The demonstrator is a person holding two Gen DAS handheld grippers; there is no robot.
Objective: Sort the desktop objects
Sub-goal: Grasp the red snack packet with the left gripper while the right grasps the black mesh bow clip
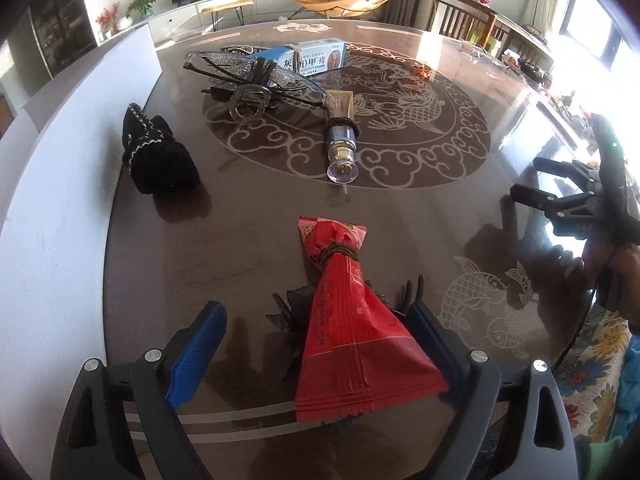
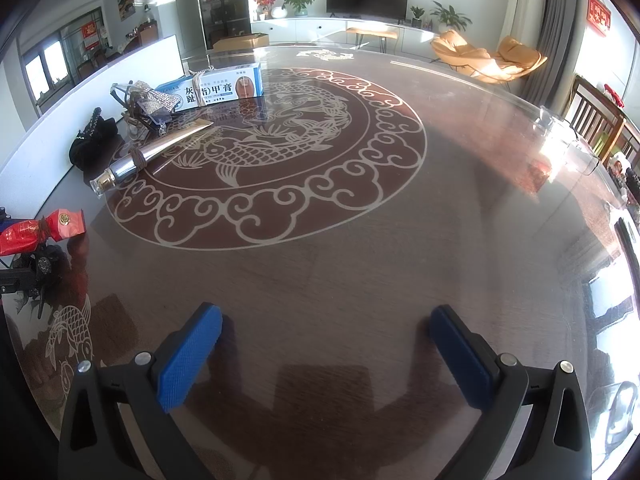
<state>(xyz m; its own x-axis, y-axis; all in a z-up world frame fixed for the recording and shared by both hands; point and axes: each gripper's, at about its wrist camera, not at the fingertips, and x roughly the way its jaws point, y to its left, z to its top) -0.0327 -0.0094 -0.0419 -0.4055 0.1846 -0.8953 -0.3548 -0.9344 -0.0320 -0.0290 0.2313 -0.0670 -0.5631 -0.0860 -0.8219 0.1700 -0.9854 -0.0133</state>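
Observation:
A red snack packet (image 1: 348, 332), cinched near its top by a brown hair band (image 1: 338, 254), lies on the dark glass table (image 1: 248, 240). My left gripper (image 1: 314, 312) is open and straddles its wide lower end. The left pad (image 1: 196, 356) stands well clear of it, and the right pad (image 1: 430, 340) is right against its edge. A black frilly hair piece (image 1: 288, 312) pokes out from under the packet. My right gripper (image 2: 326, 320) hovers open over bare table with nothing between its fingers. It also shows at the right (image 1: 560, 192), in a hand. The red packet (image 2: 44, 228) sits far left.
Further back lie a silver tube with a clear cap (image 1: 340, 136), glasses (image 1: 248, 68) with a hair clip (image 1: 248, 100), a blue-white box (image 1: 316, 56) and a black knit piece (image 1: 156, 156). A white board (image 1: 60, 200) borders the table's left side. Wooden chairs (image 2: 592, 120) stand at the right.

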